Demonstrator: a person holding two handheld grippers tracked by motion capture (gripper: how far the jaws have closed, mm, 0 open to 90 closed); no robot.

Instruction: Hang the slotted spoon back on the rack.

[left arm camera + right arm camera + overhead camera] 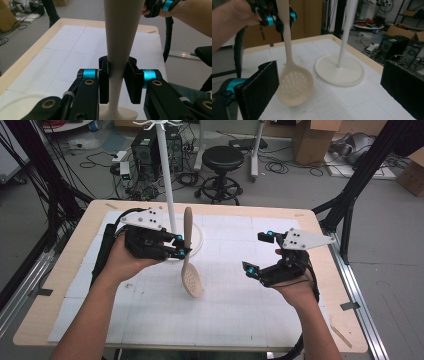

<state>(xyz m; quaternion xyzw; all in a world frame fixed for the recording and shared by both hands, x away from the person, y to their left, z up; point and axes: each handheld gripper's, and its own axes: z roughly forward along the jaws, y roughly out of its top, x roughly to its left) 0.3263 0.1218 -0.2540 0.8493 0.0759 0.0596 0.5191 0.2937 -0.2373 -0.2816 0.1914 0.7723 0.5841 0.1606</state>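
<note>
I have the slotted spoon [190, 261] pinched by its handle in my left gripper [179, 246], bowl hanging just above the table near the stand [167, 180], hanging it left to do, while my right gripper [256, 254] waits spread and empty.

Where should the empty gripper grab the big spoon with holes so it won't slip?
Probably on the bare handle of the slotted spoon, just below where the left gripper already clamps it. The spoon hangs upright, bowl down, and the handle is slim there, so the right gripper, whose jaws stand wide open, could come in level from its own side. The round bowl is too wide and curved to pinch well.
</note>
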